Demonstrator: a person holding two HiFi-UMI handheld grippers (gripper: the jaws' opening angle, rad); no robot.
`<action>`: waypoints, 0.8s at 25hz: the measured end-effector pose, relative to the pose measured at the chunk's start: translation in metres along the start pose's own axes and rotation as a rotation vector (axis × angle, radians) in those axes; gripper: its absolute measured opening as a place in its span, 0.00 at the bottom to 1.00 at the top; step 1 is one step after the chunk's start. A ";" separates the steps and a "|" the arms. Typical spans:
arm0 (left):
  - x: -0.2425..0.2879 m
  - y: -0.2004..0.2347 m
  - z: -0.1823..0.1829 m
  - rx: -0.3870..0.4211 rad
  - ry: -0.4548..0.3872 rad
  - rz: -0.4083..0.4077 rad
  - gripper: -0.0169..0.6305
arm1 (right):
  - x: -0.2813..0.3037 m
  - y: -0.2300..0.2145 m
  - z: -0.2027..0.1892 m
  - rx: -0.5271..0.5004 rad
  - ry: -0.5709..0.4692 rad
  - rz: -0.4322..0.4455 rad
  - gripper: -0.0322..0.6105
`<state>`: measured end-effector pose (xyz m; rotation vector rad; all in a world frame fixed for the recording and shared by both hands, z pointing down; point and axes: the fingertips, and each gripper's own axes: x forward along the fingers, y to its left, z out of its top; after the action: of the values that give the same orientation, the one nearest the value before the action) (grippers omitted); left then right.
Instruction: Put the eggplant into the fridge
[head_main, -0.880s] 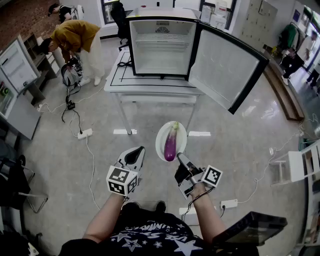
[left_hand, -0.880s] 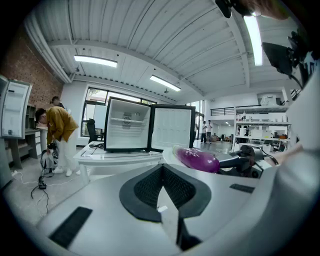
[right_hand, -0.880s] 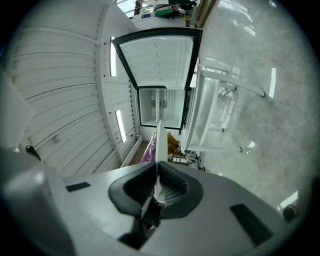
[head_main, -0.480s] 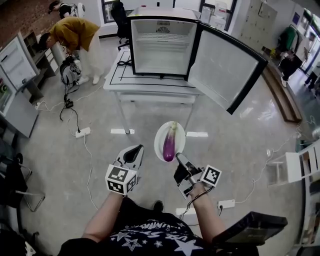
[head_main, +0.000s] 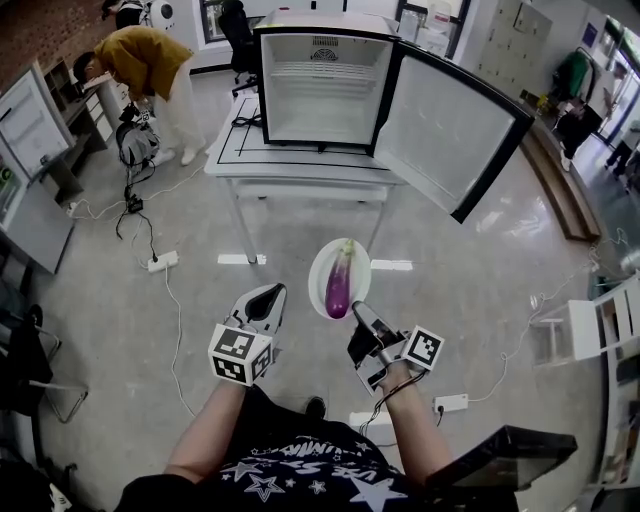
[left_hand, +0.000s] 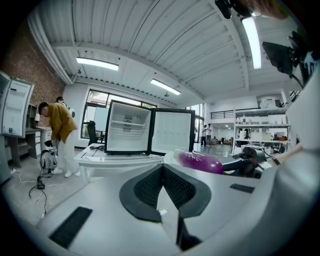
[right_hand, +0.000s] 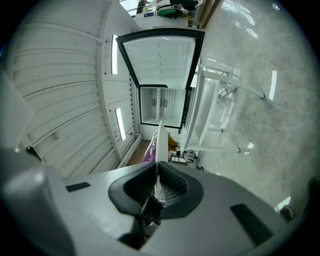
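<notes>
A purple eggplant (head_main: 340, 282) lies on a white plate (head_main: 320, 268) held out over the floor. My right gripper (head_main: 358, 312) is shut on the plate's near rim. In the right gripper view the plate (right_hand: 160, 140) shows edge-on between the pads, with the eggplant (right_hand: 148, 153) just behind it. My left gripper (head_main: 262, 298) hangs to the left of the plate, shut and holding nothing. The left gripper view shows the eggplant (left_hand: 200, 161) to its right. Ahead, the small white fridge (head_main: 268, 90) stands empty on a white table (head_main: 300, 170), its door (head_main: 445, 130) swung open to the right.
A person in a brown top (head_main: 150, 60) bends over equipment at the back left. Cables and a power strip (head_main: 160, 262) lie on the floor left of the table. Another power strip (head_main: 452, 404) is by my right arm. A white rack (head_main: 600, 325) stands at the right.
Both grippers and the plate with the eggplant keep their hold and spacing. The whole view has drifted only slightly, and the person at the back left has shifted a little.
</notes>
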<state>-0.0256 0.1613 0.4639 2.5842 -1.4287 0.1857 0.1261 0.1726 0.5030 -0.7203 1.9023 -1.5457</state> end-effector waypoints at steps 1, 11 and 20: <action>0.000 -0.001 0.000 0.000 0.002 -0.003 0.04 | 0.000 0.000 0.000 0.002 -0.002 0.000 0.08; 0.001 -0.002 0.003 -0.003 -0.003 -0.008 0.04 | -0.002 0.005 0.001 -0.001 -0.008 0.006 0.08; -0.001 -0.003 0.004 -0.004 -0.006 0.000 0.04 | -0.002 0.003 0.002 -0.005 -0.002 0.005 0.08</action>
<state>-0.0237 0.1629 0.4596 2.5839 -1.4297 0.1746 0.1288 0.1729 0.4994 -0.7183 1.9064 -1.5368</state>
